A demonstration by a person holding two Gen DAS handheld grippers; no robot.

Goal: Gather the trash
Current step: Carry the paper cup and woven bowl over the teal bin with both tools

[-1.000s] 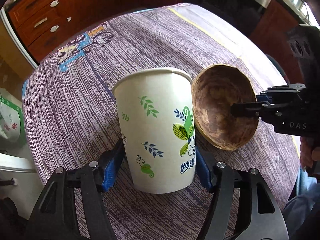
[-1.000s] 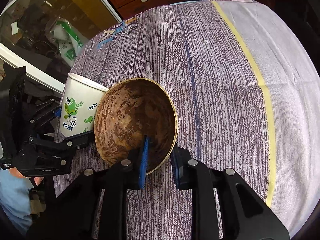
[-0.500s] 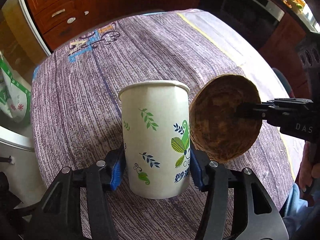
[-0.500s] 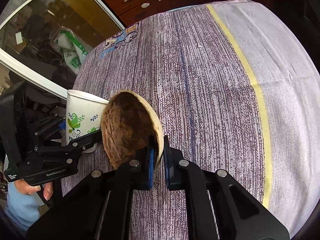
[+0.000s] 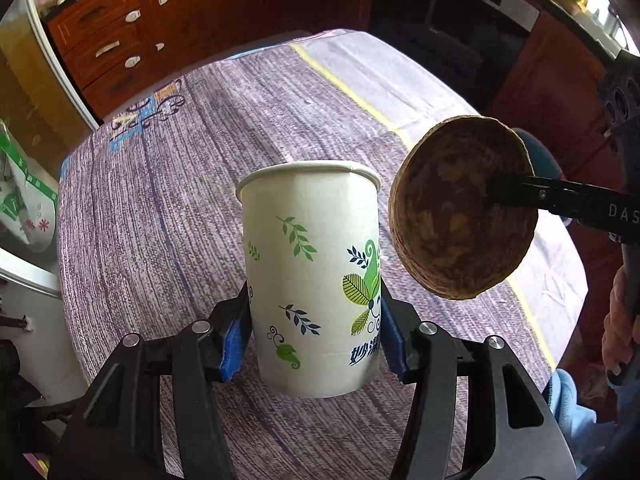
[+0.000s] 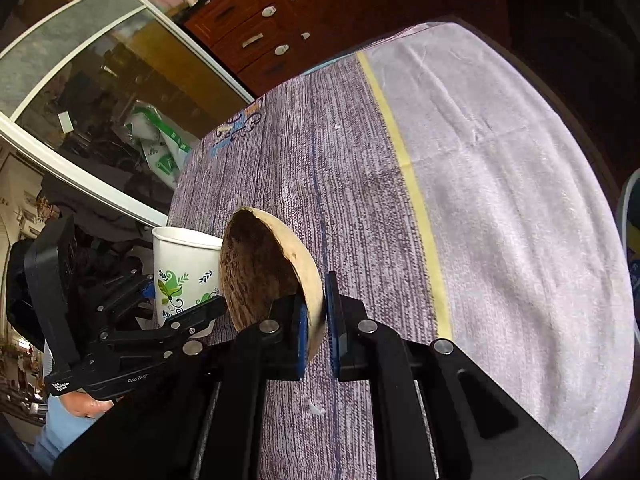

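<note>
The left tongs (image 5: 314,334) grip a paper cup (image 5: 312,272) low on its sides, the blue pads (image 5: 236,340) pressing both flanks; their jaws have just closed a little further on it. The cup stands upright, white with green and blue leaf prints, and hangs clear above the cloth (image 5: 180,200) that covers the table, over the near part of the table. The right tongs (image 6: 316,320) are almost fully closed, pinching the thin rim of a brown half shell (image 6: 268,272); their jaws have just been closing on that rim. The shell is tilted on edge, its dark hollow turned toward the cup, and it is held in the air just beside the cup's upper right, with a narrow gap between them in the left wrist view. In the right wrist view the shell overlaps the cup, so I cannot tell there if they touch. A yellow stripe (image 6: 416,200) runs across the cloth toward the far edge. Wooden drawers (image 5: 112,40) stand beyond the far left corner. A hand (image 5: 620,328) holds the right tongs' handle.
</note>
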